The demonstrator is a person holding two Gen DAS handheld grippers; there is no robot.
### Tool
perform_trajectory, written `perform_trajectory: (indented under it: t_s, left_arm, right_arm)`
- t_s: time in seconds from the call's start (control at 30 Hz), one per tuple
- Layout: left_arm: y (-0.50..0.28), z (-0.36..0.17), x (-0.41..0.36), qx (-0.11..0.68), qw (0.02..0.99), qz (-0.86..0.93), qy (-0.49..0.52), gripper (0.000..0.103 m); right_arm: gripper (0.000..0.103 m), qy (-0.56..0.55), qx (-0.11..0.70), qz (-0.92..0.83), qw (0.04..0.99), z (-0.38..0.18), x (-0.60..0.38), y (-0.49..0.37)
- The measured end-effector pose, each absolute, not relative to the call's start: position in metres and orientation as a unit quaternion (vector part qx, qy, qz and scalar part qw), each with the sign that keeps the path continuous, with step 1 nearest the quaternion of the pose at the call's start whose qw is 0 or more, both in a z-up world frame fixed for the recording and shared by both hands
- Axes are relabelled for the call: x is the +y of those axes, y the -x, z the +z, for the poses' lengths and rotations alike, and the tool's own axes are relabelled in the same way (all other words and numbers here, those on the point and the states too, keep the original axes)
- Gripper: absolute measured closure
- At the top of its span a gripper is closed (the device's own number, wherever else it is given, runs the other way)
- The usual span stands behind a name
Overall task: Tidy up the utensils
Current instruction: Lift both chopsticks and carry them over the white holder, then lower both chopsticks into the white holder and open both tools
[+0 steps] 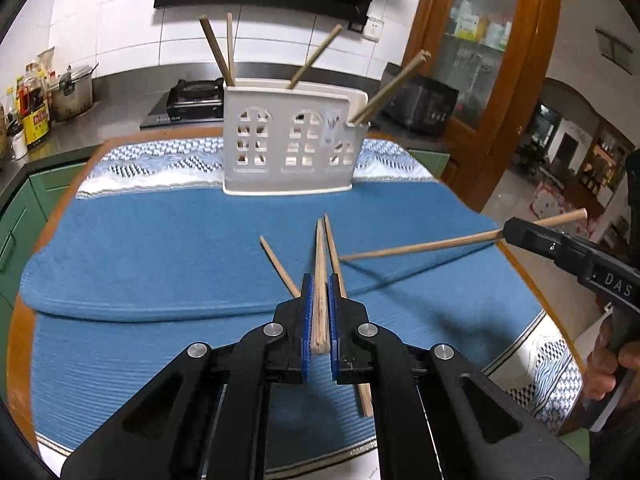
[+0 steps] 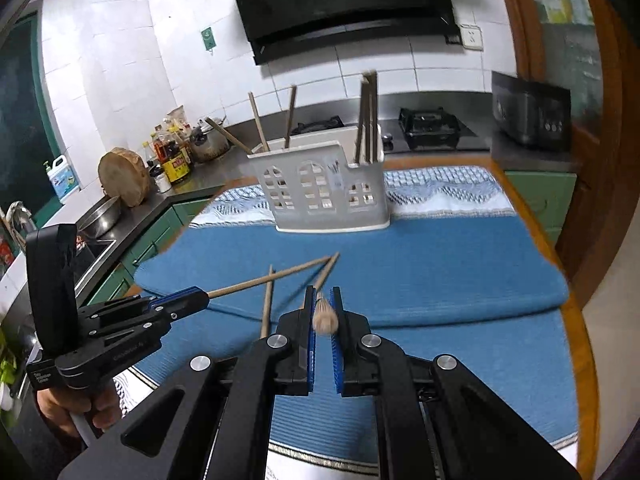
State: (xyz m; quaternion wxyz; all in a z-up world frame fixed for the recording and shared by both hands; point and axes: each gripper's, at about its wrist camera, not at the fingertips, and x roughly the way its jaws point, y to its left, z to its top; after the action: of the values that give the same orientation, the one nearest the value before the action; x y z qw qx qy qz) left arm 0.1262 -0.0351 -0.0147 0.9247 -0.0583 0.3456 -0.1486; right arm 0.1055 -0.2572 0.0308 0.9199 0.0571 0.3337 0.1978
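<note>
My left gripper (image 1: 319,280) is shut on a wooden chopstick (image 1: 320,244) that lies lengthwise between its blue pads, tip pointing at the white slotted utensil holder (image 1: 280,148). My right gripper (image 1: 506,230) enters from the right, shut on another chopstick (image 1: 420,245) held above the cloth. In the right wrist view this gripper (image 2: 322,290) clamps that chopstick (image 2: 325,318), seen end-on and blurred. The left gripper (image 2: 202,296) is at the left with its stick (image 2: 272,277). Two loose chopsticks (image 1: 280,266) (image 1: 335,252) lie on the cloth. Several chopsticks stand in the holder (image 2: 320,196).
A blue towel (image 1: 160,248) covers a round wooden table (image 2: 576,312), its patterned border at the far edge behind the holder. Beyond are a counter with a gas stove (image 1: 196,98), bottles (image 2: 172,160), a pot and a black appliance (image 2: 532,116). A hand (image 2: 104,412) grips the left tool.
</note>
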Motion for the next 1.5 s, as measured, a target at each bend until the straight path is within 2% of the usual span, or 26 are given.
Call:
perform_trajectory:
  t_s: [0.53, 0.7, 0.87, 1.03, 1.23, 1.5]
  left_arm:
    - [-0.167, 0.044, -0.012, 0.322, 0.932, -0.158, 0.047, 0.098]
    - [-0.181, 0.055, -0.006, 0.32, 0.933, -0.158, 0.045, 0.098]
    - [-0.19, 0.073, 0.0, 0.307, 0.937, -0.159, 0.046, 0.098]
    - [-0.197, 0.102, 0.004, 0.285, 0.945, -0.158, 0.04, 0.098]
    - [-0.207, 0.141, 0.004, 0.248, 0.957, -0.15, 0.028, 0.098]
    - [-0.241, 0.184, 0.003, 0.207, 0.969, -0.134, 0.024, 0.098]
  right_arm:
    - [0.096, 0.027, 0.288, 0.21, 0.934, 0.153, -0.238, -0.18]
    - [0.096, 0.046, 0.284, 0.182, 0.94, 0.175, -0.233, -0.212]
    - [0.096, 0.046, 0.301, 0.164, 0.938, 0.173, -0.229, -0.247]
    - [0.096, 0.054, 0.345, 0.16, 0.923, 0.148, -0.219, -0.281]
    - [0.096, 0.056, 0.361, 0.165, 0.916, 0.127, -0.212, -0.296]
    - [0.081, 0.062, 0.323, 0.164, 0.93, 0.132, -0.222, -0.275]
